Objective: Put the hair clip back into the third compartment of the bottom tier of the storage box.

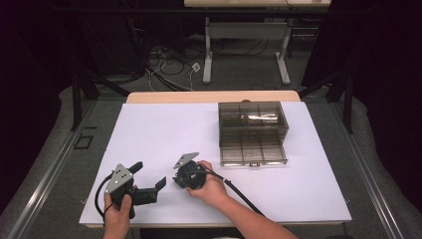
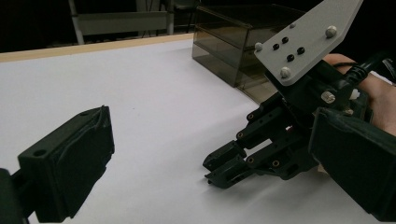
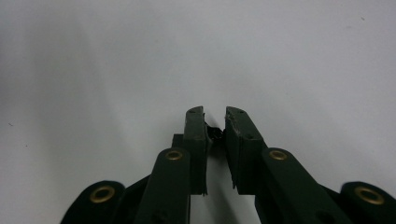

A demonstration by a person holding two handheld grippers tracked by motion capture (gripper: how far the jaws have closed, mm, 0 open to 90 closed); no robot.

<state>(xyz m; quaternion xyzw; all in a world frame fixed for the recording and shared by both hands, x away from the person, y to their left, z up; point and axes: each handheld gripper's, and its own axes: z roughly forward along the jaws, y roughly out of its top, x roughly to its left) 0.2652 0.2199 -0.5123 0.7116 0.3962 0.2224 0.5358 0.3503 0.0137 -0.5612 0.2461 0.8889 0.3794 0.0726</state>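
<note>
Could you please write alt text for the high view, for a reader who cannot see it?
A person's two hands rest black grippers on a white table: the left gripper open, the right gripper pointing down. A smoky transparent drawer box stands beyond.

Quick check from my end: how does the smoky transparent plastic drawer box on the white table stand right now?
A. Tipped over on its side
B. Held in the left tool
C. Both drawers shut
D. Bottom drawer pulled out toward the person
D: in the high view the smoky transparent plastic drawer box stands upright on the white table with its bottom drawer pulled out toward the person, apart from both tools.
</note>
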